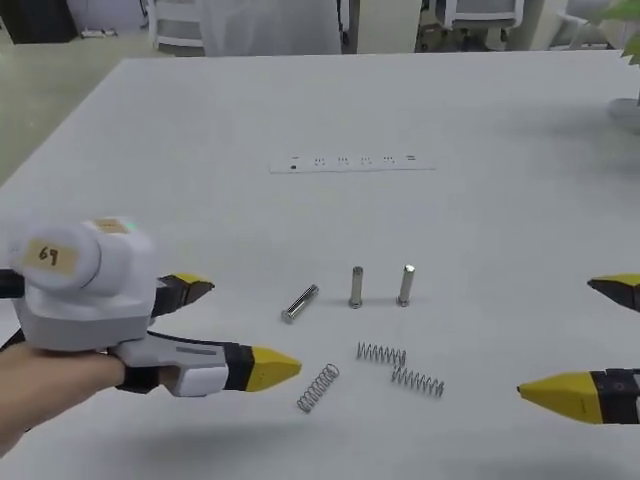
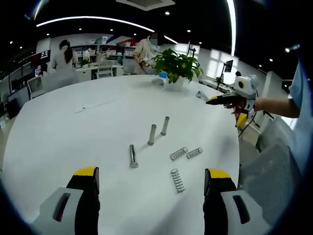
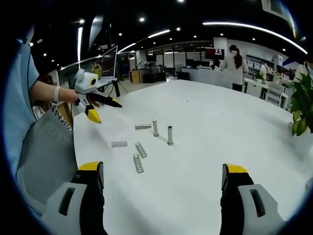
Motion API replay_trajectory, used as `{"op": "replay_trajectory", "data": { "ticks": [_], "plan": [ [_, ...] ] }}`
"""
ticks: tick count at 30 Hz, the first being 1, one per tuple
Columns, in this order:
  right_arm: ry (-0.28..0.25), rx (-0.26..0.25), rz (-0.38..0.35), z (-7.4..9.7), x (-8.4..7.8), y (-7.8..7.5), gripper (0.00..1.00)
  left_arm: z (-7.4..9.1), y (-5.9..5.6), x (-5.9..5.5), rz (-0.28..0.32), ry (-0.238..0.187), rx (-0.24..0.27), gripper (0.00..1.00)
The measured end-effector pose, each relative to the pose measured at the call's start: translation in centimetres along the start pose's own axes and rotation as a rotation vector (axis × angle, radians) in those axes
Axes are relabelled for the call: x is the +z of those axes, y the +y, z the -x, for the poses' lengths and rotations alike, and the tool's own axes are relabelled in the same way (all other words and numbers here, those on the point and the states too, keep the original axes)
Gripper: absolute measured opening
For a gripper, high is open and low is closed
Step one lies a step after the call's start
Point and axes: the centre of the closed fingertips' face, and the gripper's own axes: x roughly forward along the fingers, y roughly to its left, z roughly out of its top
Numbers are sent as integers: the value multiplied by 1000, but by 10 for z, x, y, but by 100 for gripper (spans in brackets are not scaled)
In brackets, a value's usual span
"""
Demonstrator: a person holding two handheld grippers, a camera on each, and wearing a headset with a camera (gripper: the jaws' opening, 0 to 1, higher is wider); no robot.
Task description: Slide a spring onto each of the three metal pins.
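Observation:
Two metal pins [image 1: 356, 287] [image 1: 406, 285] stand upright on the white table [image 1: 450, 120], and a third pin [image 1: 300, 302] lies on its side to their left. Three loose springs [image 1: 318, 387] [image 1: 381, 353] [image 1: 417, 381] lie flat in front of the pins. My left gripper [image 1: 240, 325] hovers open at the near left, its yellow tips beside the lying pin and the nearest spring [image 2: 177, 180]. At the right edge my right gripper [image 1: 560, 338] is open too, and its own view shows the springs [image 3: 138, 163] ahead of the jaws. Neither holds anything.
A flush socket strip [image 1: 350, 161] is set into the table behind the pins. A potted plant [image 2: 176, 66] stands at the table's far side. Office chairs and people are beyond the table. The table edge runs close to me on the left [image 1: 60, 130].

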Motion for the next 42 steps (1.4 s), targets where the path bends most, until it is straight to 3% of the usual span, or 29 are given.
{"op": "replay_trajectory", "data": {
  "ticks": [4,6,14,19,29,35,42],
  "plan": [
    [-2,8,-4,-2,-1,-1,100,-9,4,2,2,35,0,83],
    [-2,12,-9,-4,-2,-1,100,-13,3,-1,2,74,-17,80],
    [0,16,-20,-3,-9,1,100,-28,9,0,9,121,-30,77],
    [3,15,-26,-2,-13,2,100,-34,14,-4,25,178,-35,72],
    [-2,9,-40,-1,-16,1,100,-43,20,-1,65,227,-38,73],
    [-6,9,-49,-2,-17,2,100,-47,20,0,49,256,-48,73],
    [-10,7,-55,-2,-17,3,100,-53,21,7,31,257,-52,74]
  ]
}}
